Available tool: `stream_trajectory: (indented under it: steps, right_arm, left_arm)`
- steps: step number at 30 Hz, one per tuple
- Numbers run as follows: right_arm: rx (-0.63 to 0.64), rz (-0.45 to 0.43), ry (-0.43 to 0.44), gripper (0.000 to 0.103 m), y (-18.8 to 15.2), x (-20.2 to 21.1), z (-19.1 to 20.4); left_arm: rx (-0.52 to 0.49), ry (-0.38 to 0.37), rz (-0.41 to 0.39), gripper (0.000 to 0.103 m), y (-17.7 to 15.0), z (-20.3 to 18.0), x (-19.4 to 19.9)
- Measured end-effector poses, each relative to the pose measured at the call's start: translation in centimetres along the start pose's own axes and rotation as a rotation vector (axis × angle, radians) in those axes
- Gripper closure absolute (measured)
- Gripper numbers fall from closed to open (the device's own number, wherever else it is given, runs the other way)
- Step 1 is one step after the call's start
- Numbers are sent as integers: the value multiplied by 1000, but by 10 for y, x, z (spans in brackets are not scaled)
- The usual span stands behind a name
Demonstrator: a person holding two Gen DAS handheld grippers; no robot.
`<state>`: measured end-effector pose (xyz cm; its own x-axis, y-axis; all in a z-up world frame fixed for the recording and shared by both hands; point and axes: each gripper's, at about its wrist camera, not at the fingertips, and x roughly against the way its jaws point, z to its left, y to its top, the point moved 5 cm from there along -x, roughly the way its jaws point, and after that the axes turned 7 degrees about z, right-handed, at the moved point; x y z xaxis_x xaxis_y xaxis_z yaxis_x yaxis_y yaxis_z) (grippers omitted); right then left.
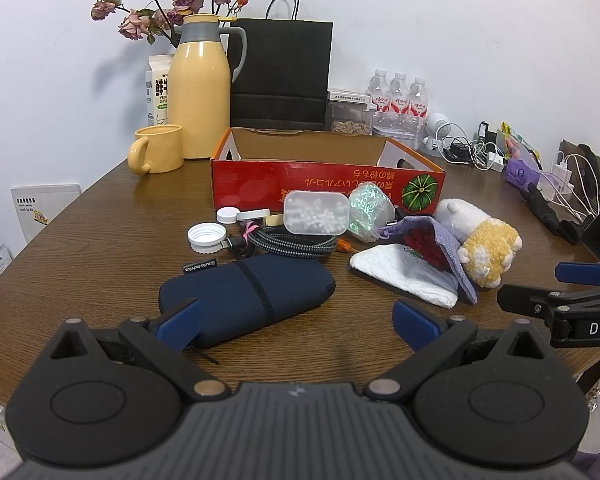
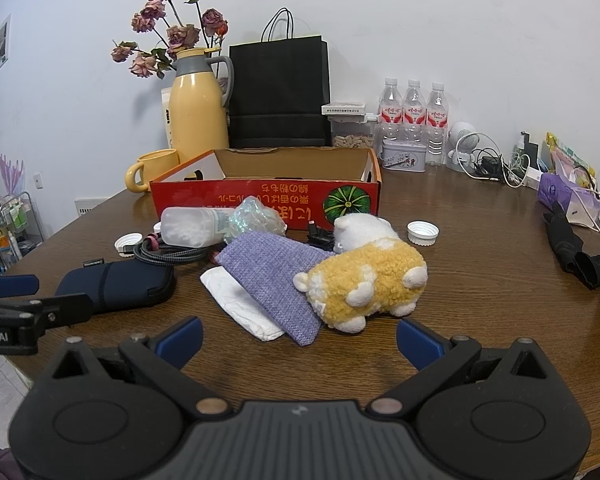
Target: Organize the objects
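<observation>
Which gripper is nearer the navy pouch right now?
Left. The left gripper is open right at the navy pouch, one fingertip overlapping its near end. The right gripper is open off to the pouch's right, facing the purple bag and plush toy.

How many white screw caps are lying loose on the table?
2. One white cap lies right of the plush toy. The other white cap lies left of the coiled cable. More may be hidden in the pile.
</observation>
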<state>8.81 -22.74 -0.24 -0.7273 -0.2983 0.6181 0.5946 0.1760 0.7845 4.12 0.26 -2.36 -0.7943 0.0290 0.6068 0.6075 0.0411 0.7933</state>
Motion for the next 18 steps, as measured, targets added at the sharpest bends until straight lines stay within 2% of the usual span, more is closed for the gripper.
stream_trajectory:
  steps: [18]
  right_arm:
    - [2,-3,0,0,1,1,-1]
  left_arm:
    - [3,0,0,0,-1,0,0]
